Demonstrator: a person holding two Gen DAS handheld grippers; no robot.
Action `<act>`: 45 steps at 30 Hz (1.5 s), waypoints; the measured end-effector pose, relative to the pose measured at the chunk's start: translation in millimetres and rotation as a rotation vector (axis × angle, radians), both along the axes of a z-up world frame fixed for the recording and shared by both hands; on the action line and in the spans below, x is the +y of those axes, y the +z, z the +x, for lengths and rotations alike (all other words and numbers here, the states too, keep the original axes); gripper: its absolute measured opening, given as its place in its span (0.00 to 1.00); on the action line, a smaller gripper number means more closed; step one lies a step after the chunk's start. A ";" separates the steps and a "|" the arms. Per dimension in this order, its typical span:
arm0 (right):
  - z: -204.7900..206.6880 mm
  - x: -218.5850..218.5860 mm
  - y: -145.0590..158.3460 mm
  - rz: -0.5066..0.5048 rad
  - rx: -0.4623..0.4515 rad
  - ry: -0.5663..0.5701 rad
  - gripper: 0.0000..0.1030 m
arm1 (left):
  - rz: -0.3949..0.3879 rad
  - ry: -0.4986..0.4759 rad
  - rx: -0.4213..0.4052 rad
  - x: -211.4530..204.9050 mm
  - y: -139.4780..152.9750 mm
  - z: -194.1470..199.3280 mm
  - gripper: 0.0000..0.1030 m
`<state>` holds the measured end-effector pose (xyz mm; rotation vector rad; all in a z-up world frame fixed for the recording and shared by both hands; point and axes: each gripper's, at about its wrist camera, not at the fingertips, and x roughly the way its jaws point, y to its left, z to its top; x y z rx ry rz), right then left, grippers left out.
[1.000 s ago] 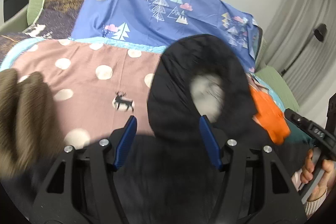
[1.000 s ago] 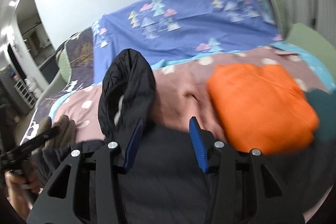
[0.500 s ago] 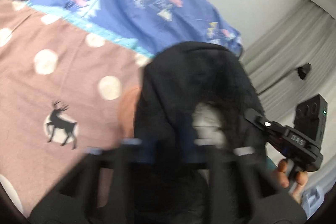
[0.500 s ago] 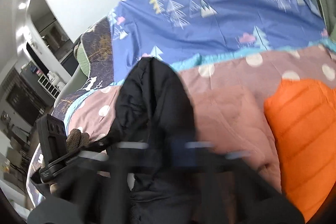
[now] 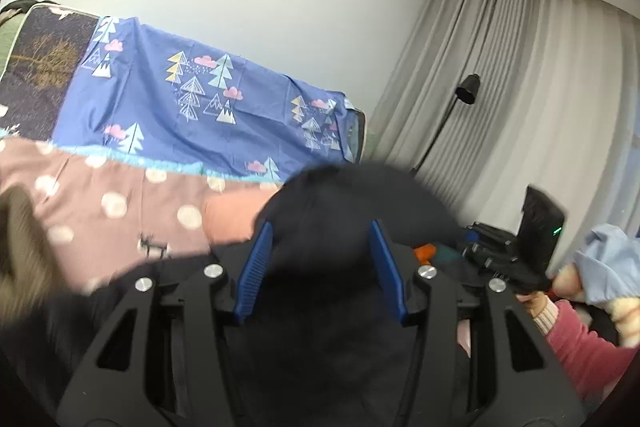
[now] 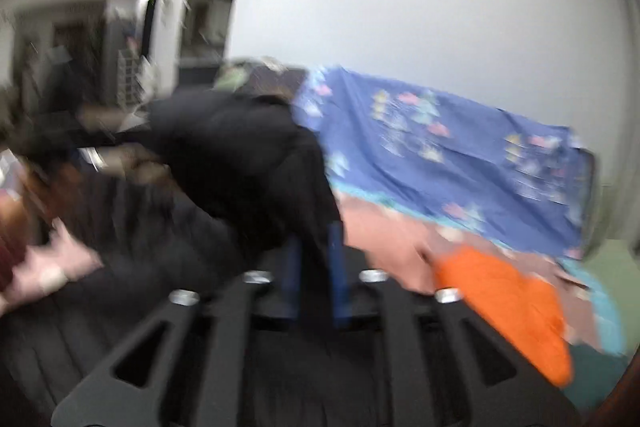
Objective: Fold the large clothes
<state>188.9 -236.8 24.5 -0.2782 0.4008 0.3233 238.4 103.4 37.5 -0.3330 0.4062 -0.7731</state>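
A large black puffer jacket with a hood (image 5: pixel 352 203) fills the lower middle of the left wrist view and hangs lifted above the bed. My left gripper (image 5: pixel 322 251) has its blue fingers wide apart with the jacket's fabric between and beneath them. In the blurred right wrist view the jacket (image 6: pixel 240 155) bulges up at centre left. My right gripper (image 6: pixel 316 251) has its fingers close together, clamped on a fold of the black jacket.
The bed has a pink polka-dot cover (image 5: pixel 120 199) and a blue tree-print sheet (image 5: pixel 192 107) at its head. A folded orange jacket (image 6: pixel 504 299) lies at right. A brown fur piece (image 5: pixel 16 251) is at left. Curtains and a floor lamp (image 5: pixel 466 91) stand at right.
Both grippers rose and tilted up, lifting the black jacket off the bed. My right gripper's fingers closed on the fabric. The views now show walls and curtains.
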 end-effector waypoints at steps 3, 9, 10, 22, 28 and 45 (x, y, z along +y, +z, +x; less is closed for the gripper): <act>-26.7 -9.3 -17.1 0.051 0.063 -0.022 0.43 | 0.011 0.006 0.039 7.5 -9.0 -17.8 0.49; -25.9 14.8 -37.7 0.315 0.181 -0.017 0.38 | 0.171 -0.049 0.212 -63.5 -64.1 3.4 0.27; -21.0 23.7 -44.5 0.318 0.201 -0.023 0.33 | 0.207 -0.052 0.243 -79.5 -75.9 7.5 0.27; 6.6 33.1 -113.2 0.281 0.348 -0.227 0.28 | 0.251 0.044 0.356 -89.9 -115.8 -10.9 0.55; -11.5 73.6 -91.7 0.194 0.227 -0.145 0.28 | 0.190 0.301 0.210 40.1 -69.2 -106.9 0.74; 45.2 102.3 -174.0 0.065 0.352 -0.305 0.31 | -0.309 0.662 0.597 297.5 -184.7 -153.3 0.88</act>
